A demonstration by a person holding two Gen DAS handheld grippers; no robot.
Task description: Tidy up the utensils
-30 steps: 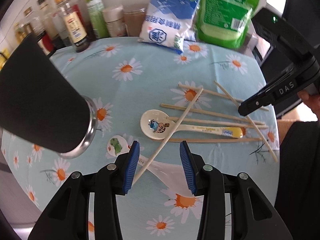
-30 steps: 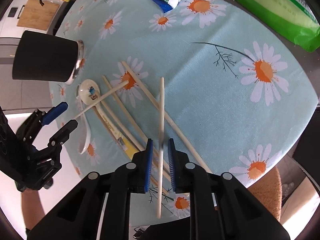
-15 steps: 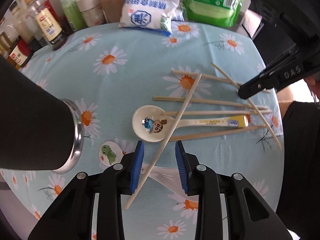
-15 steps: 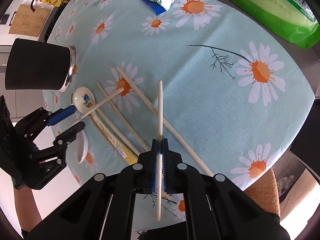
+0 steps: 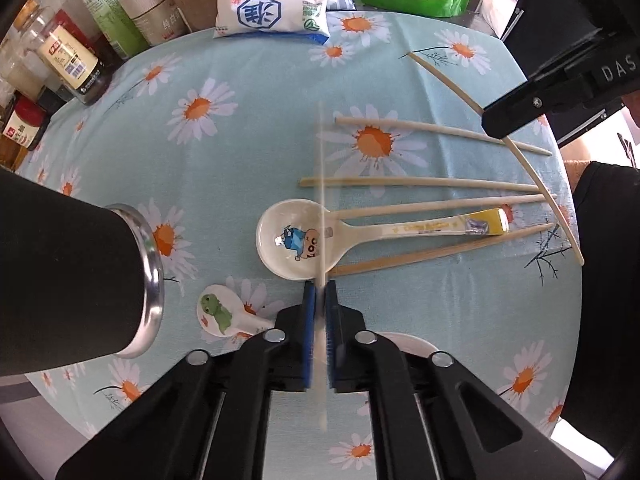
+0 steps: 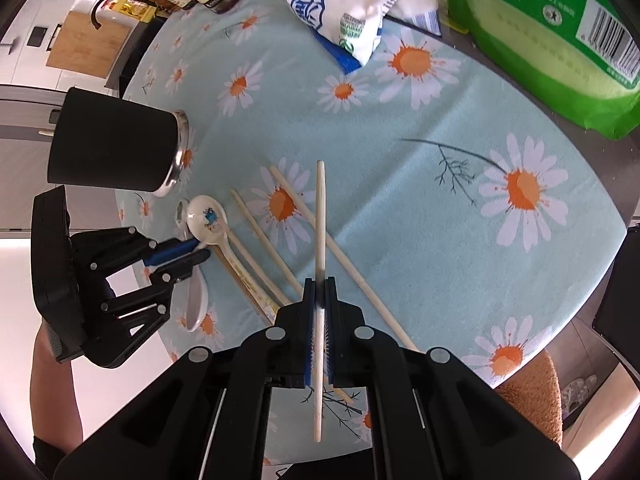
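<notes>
Chopstick (image 5: 321,184) pinched between clenched pads of left gripper (image 5: 320,300), blurred, pointing forward over cartoon spoon (image 5: 292,240). Second chopstick (image 6: 320,220) clamped in right gripper (image 6: 319,288), raised above tablecloth (image 6: 400,160). Other chopsticks (image 5: 420,183) lie beside spoon. Black cup (image 5: 60,276) on its side, left. Frog spoon (image 5: 220,314) near it.

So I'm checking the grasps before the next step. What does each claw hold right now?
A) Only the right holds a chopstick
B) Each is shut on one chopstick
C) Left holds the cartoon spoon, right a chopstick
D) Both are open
B: the left claw pinches a blurred chopstick, and the right claw pinches another chopstick.
</notes>
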